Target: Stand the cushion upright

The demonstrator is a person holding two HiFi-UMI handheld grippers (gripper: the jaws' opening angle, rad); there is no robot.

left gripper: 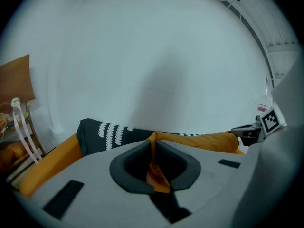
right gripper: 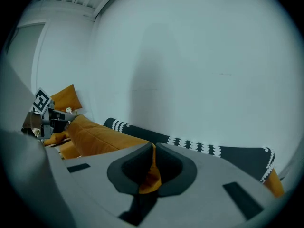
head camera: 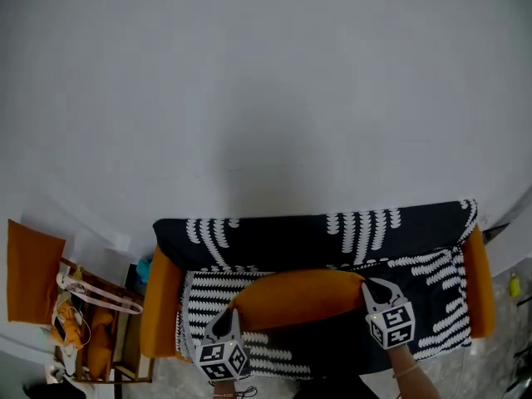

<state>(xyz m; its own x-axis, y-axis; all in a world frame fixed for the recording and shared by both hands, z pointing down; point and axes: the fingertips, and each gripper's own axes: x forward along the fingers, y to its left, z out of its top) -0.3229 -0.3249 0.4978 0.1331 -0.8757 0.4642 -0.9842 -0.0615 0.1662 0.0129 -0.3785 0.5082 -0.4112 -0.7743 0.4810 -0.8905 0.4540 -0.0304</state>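
A pale wall [head camera: 266, 81] rises behind the sofa [head camera: 163, 299], which has orange arms. A black throw with white leaf print [head camera: 283, 233] is draped over the sofa's back and seat. The orange cushion [head camera: 301, 296] lies across the middle of the sofa's seat, in front of the backrest, with its long side running from one sofa arm toward the other and its upper edge raised above the seat.

The left gripper [head camera: 226, 316] is at the cushion's corner nearer the sofa's left arm. In the left gripper view its jaws are pinched together on a fold of the orange cloth [left gripper: 156, 175]. The right gripper [head camera: 371, 289] is at the corner nearer the sofa's right arm, and its jaws are likewise clamped on a pleat of the cushion's cloth [right gripper: 151, 177].

Beside the sofa's left arm stands a small wooden rack [head camera: 100, 331] holding orange items and white straps. A second orange cushion [head camera: 33, 271] leans just beyond the rack.
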